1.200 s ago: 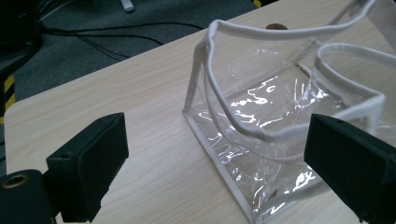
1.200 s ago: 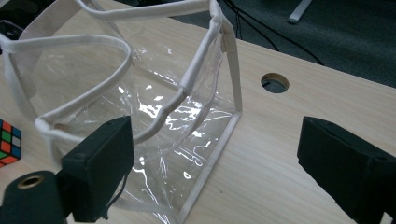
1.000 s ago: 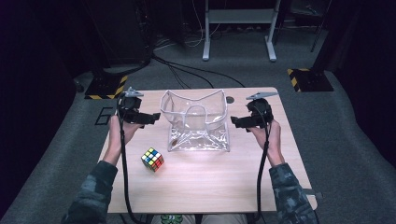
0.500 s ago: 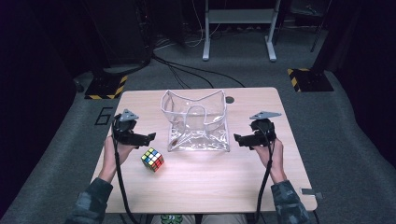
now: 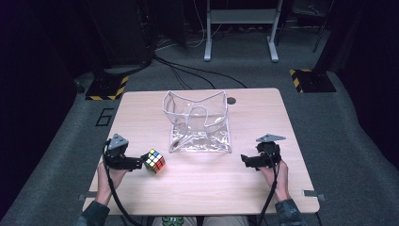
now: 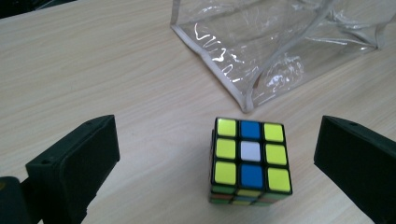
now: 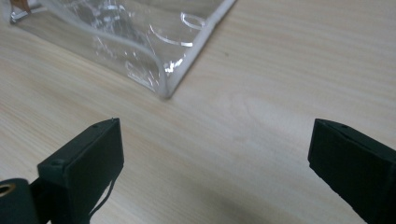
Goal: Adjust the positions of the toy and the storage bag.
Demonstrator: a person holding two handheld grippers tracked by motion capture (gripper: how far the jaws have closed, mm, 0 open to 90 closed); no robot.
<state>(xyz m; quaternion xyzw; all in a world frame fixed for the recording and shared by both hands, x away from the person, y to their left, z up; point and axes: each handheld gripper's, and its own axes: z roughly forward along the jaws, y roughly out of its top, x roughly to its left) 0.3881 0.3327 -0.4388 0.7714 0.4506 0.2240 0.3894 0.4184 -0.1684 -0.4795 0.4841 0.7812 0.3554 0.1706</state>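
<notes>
A colourful puzzle cube rests on the wooden table at the front left. My left gripper stands open right beside it, and in the left gripper view the cube lies between the two jaws, nearer the right one. A clear plastic bag with white trim stands open in the middle of the table. My right gripper is open over bare wood just short of the bag's front right corner, holding nothing.
A small dark hole marks the table top behind the bag. Beyond the table are grey floor, black cables, a white stand and yellow-black striped bases.
Both hands have drawn back from the bag's sides toward the table's front. The left gripper has come down next to the cube, and the bag stands where it was.
</notes>
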